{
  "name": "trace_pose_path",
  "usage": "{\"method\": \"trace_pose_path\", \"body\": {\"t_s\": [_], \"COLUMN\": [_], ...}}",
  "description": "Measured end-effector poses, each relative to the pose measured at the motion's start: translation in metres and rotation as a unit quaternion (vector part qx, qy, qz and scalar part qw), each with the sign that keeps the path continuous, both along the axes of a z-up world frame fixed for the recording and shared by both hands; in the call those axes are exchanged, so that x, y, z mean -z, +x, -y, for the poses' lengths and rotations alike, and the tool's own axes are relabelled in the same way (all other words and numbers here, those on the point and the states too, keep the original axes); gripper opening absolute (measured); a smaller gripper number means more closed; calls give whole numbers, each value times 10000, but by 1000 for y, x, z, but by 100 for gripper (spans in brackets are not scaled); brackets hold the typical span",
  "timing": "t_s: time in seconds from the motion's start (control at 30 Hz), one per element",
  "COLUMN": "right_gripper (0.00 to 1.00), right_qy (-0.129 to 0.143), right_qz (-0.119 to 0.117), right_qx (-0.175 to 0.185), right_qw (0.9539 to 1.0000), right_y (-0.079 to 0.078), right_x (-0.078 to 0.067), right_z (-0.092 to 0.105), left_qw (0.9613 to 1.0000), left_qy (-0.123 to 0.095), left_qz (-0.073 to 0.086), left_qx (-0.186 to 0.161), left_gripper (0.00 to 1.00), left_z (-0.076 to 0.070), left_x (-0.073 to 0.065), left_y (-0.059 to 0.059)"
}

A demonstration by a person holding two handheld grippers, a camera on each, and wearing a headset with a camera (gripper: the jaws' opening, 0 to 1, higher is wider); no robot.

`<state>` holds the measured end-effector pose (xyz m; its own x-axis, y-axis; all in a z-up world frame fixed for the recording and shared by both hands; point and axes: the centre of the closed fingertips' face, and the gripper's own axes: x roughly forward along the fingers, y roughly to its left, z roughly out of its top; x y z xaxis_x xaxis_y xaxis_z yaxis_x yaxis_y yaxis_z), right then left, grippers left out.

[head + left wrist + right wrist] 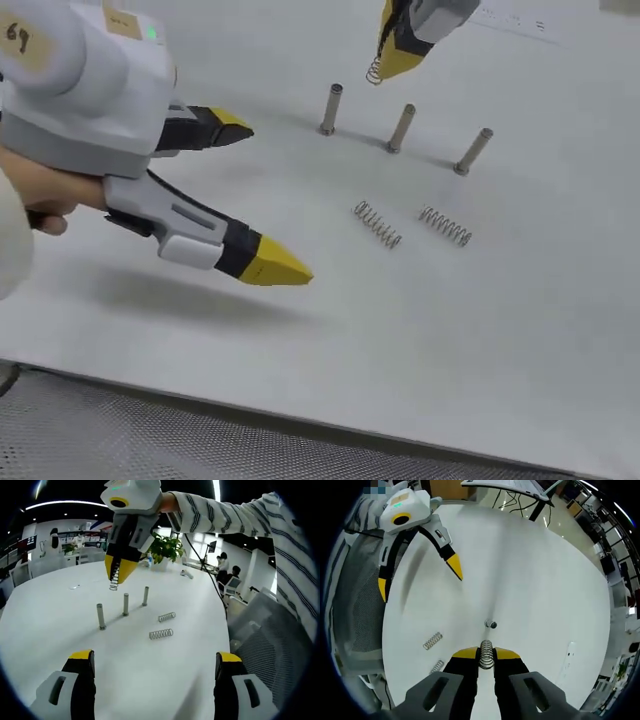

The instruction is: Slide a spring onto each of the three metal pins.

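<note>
Three metal pins stand upright on the white table: a left pin (330, 108), a middle pin (401, 127) and a right pin (473, 150). None carries a spring. Two springs (377, 223) (445, 226) lie flat in front of them. My right gripper (392, 62) hangs above the left pin, shut on a third spring (374, 71) that dangles from its yellow tips; in the right gripper view that spring (486, 655) sits just short of the pin top (491, 624). My left gripper (262, 195) is open, low at the left, with nothing between its jaws.
The table's front edge (300, 425) runs along the bottom, with a mesh chair beyond it. In the left gripper view a potted plant (165, 550) stands at the table's far side, and people sit at desks in the background.
</note>
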<state>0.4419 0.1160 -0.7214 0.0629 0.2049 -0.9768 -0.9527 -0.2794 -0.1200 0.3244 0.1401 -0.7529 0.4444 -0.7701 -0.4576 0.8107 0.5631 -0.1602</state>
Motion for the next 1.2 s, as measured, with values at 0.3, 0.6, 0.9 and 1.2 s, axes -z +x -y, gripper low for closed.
{"method": "trace_pose_path", "body": {"t_s": [0.3,0.6,0.9,1.2], "right_gripper": [8,8,8,8], "right_qy": [-190,-272,-361,-461], "right_qz": [-96,-160,-197,-157], "right_qx": [-134,-155,-202,-311], "right_qw": [9997,9994,9989,9983], "right_y": [3,7,6,6], "right_x": [12,17,20,27], "right_z": [-9,-17,-20,-23], "left_qw": [10000,9999,9998,9997], "left_qy": [28,-88,-82,-75], "left_qz": [7,17,14,-14], "left_qx": [-79,-144,-194,-247], "left_gripper": [98,98,98,98], "left_z": [-7,-7,-9,-13], "left_x": [1,-4,-4,-2], "left_y": [3,6,8,9]}}
